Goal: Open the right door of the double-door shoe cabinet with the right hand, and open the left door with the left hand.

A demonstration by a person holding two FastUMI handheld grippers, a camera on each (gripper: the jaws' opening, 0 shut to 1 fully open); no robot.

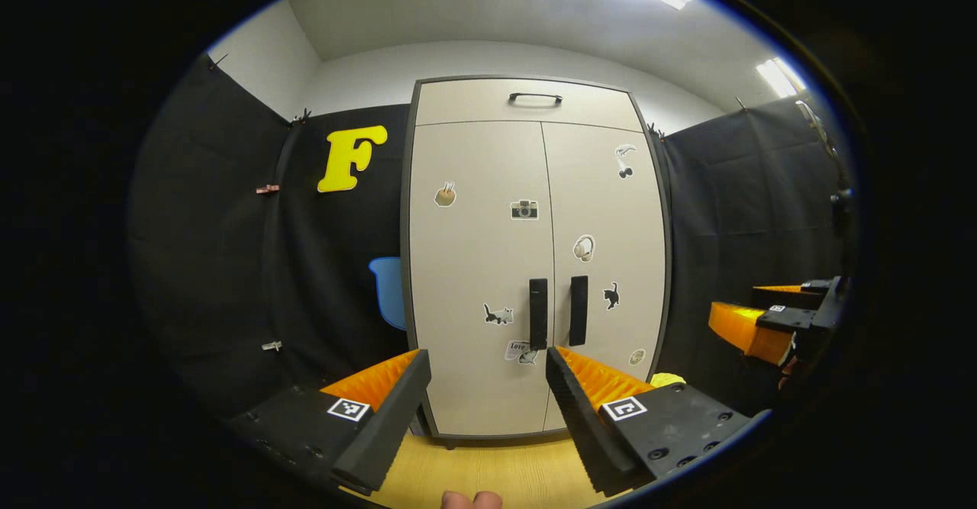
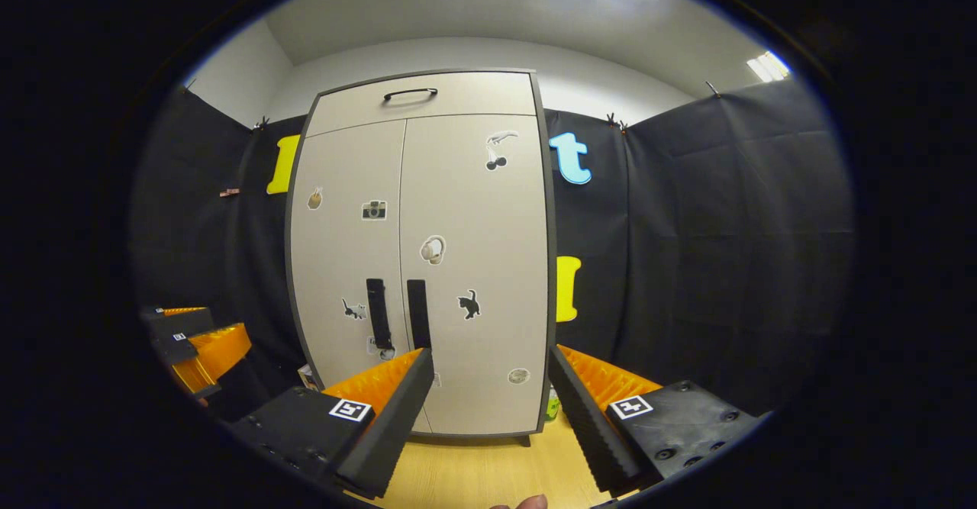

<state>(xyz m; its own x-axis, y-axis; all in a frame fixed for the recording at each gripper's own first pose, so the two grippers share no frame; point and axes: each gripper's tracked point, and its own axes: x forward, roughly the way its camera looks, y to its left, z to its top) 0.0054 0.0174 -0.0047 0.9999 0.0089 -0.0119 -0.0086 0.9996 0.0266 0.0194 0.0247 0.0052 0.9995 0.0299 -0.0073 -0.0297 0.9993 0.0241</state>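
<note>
The shoe cabinet [image 1: 534,265] is standing on the pale wood floor [image 1: 496,471] against the black cloth wall, both tall doors lying flush and closed, so neither part of the task is done yet. The left door [image 1: 473,265] and the right door [image 1: 603,265] are meeting at a centre seam, and their two black vertical handles are sitting just either side of it: the left handle [image 1: 538,313] and the right handle [image 1: 578,310], near each other, which is probably why both tools are being brought in side by side. A top flap with its own dark handle [image 1: 535,98] is sitting above the doors and is playing no part here. The left hand-held gripper [image 1: 488,383] is hanging released, its fingers spread wide and empty, aimed so the left handle is falling between them, still well apart from it. The right hand-held gripper [image 2: 488,383] is likewise spread and holding nothing, pointing at the right door [image 2: 473,265] with the right handle [image 2: 417,314] lying a little to its left, so it is likely needing a small shift that way first. Small stickers are dotting both doors.
</note>
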